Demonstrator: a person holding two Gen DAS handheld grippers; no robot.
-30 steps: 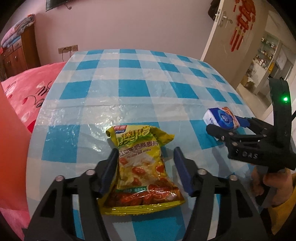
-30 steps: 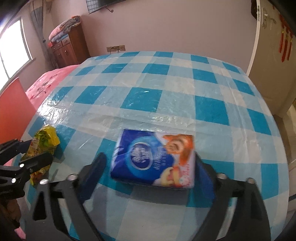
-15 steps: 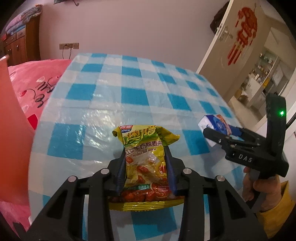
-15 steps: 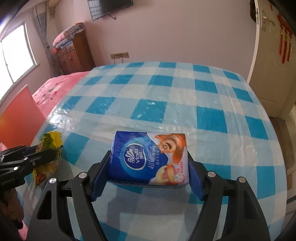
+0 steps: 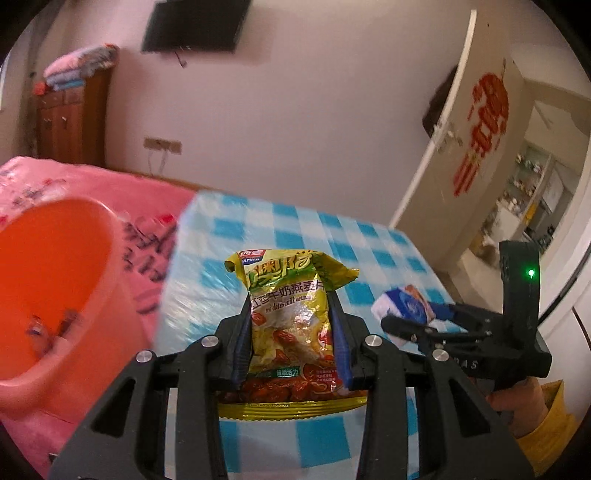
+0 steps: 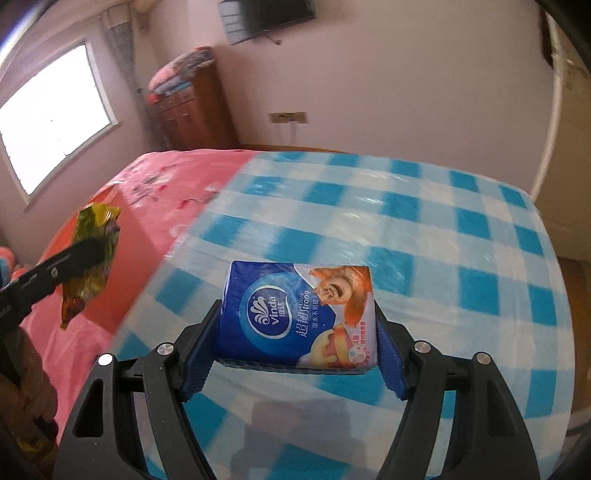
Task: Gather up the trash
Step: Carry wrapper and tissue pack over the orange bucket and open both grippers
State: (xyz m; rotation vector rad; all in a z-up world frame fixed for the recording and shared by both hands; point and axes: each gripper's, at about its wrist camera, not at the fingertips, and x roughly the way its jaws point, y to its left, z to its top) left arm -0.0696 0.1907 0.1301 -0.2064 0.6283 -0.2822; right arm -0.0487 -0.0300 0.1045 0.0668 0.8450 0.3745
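A table [image 6: 424, 229] covered by a blue-and-white checked cloth under a glossy clear plastic sheet fills most of both views; glare streaks across the plastic. Beside its left edge lies a bed with a pink printed bedspread [image 6: 155, 184], and an orange plastic bucket [image 5: 48, 266] stands close by the table's near left corner, with some small blurred bits at its bottom that cannot be made out.

The left gripper [image 5: 291, 325] is clamped on a yellow oatmeal snack packet [image 5: 290, 317], its blue pads pressing the packet's two sides; the packet stands upright between them, held up off the cloth. The right gripper [image 6: 297, 339] grips a blue Vinda tissue pack [image 6: 299, 314] across its width, the pack lying flat between the pads and lifted clear of the table. In the left wrist view a hand [image 5: 517, 410] with a yellow sleeve holds the right gripper's handle, where a green light glows.

The walls are pale lilac. A dark flat television [image 6: 266, 14] hangs high on the far wall, with a socket strip [image 6: 288, 117] lower down. A brown wooden cabinet [image 6: 192, 110] in the corner carries folded blankets [image 6: 181, 74], next to a bright window [image 6: 48, 122]. On the right, a white door [image 5: 476, 122] with a red paper decoration stands open onto a room with shelves.
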